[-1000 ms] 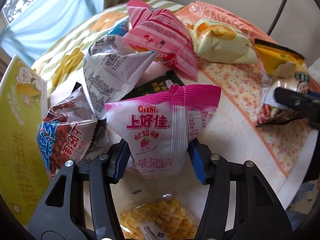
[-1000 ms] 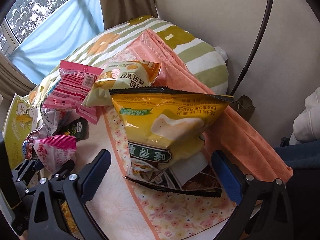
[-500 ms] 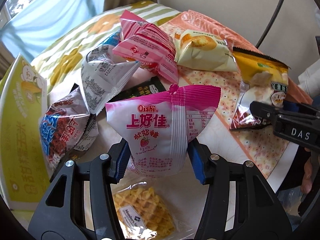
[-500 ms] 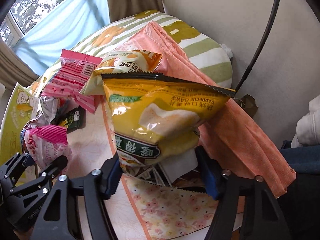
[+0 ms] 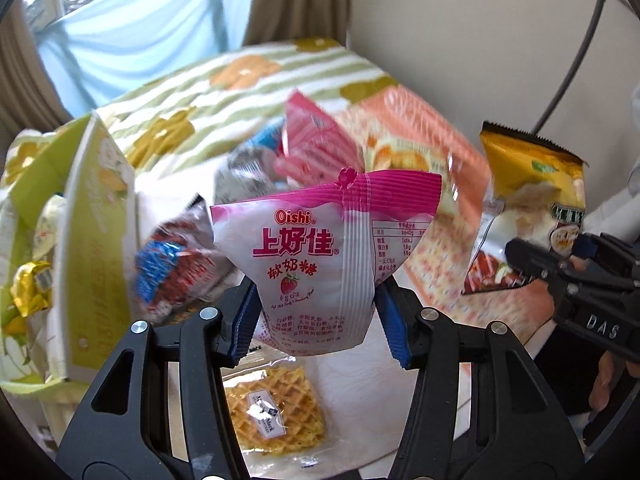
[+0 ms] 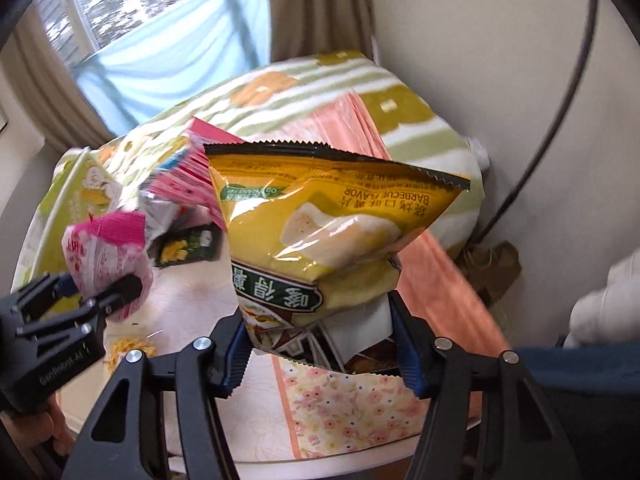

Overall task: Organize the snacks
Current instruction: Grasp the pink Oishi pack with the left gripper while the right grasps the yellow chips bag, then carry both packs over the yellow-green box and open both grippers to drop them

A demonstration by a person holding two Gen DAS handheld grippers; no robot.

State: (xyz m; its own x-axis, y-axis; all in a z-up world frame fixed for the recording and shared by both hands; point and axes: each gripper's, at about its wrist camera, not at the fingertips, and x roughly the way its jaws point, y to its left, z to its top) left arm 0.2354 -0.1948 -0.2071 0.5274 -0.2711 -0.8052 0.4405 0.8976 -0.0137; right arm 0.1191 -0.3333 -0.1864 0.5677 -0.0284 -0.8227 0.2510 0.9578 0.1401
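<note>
My left gripper (image 5: 320, 320) is shut on a pink-and-white Oishi candy bag (image 5: 320, 256) and holds it above the table; the bag also shows in the right wrist view (image 6: 104, 264). My right gripper (image 6: 324, 344) is shut on the lower end of a yellow barbecue chip bag (image 6: 320, 232), lifted upside down; it shows in the left wrist view (image 5: 528, 204) at the right. A green-yellow cardboard box (image 5: 88, 248) stands at the left, with wrapped snacks inside.
A waffle packet (image 5: 276, 416) lies on the white table under my left gripper. Several snack bags (image 5: 316, 148) are piled behind, on a peach floral cloth (image 6: 344, 408). A black packet (image 6: 188, 248) lies flat. A wall and a cable are at the right.
Both grippers have risen with their bags. The right gripper went from open around the chip bag to shut on it and lifted it. The snack pile now sits lower and farther.
</note>
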